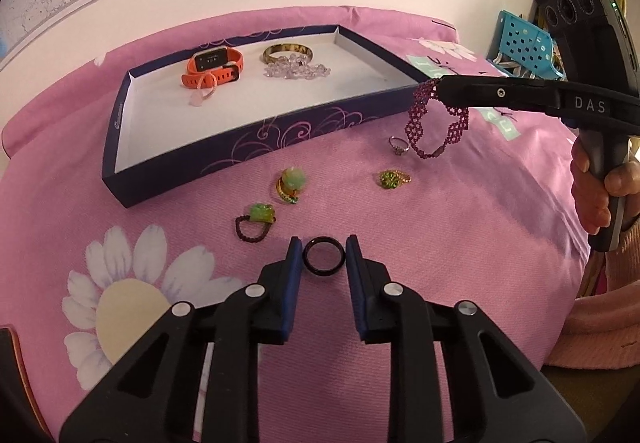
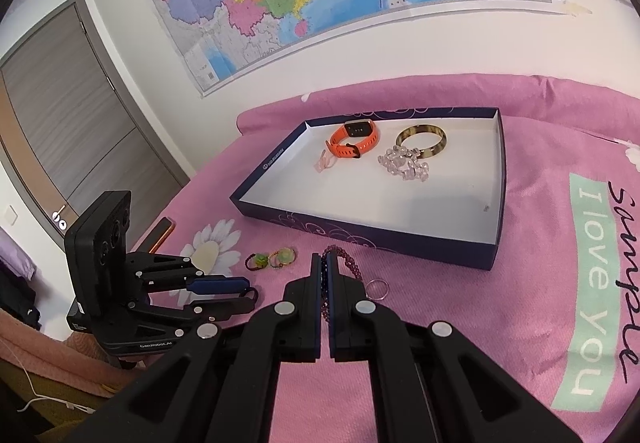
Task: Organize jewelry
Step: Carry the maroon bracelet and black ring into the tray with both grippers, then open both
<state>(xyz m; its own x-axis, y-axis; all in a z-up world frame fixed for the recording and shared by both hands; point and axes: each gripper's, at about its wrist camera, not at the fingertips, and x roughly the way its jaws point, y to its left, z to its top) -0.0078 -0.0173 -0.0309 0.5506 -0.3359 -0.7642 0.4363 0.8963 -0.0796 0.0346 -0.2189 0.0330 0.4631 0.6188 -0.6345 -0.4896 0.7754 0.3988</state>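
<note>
Two pieces are being gathered at once for the shallow dark-blue cardboard box lid with a white inside [image 1: 256,147], which lies on the pink flowered bedspread [image 1: 460,243]. The left gripper [image 1: 323,255] is set around a plain black ring [image 1: 323,255] lying on the spread; its blue-padded jaws are narrowly parted, just beside the ring on both sides, and whether the pads already press on it cannot be told. The right gripper [image 2: 324,275] has its jaws fully closed on a maroon beaded lace bracelet [image 1: 436,119], which hangs clear of the spread near the lid's near corner. An orange smartwatch [image 1: 212,69], a tortoiseshell bangle [image 1: 288,53] and a clear crystal bead bracelet [image 1: 298,71] already lie in the lid. Next, the ring would need a firm pinch before lifting, and the bracelet carrying over the rim and releasing.
</note>
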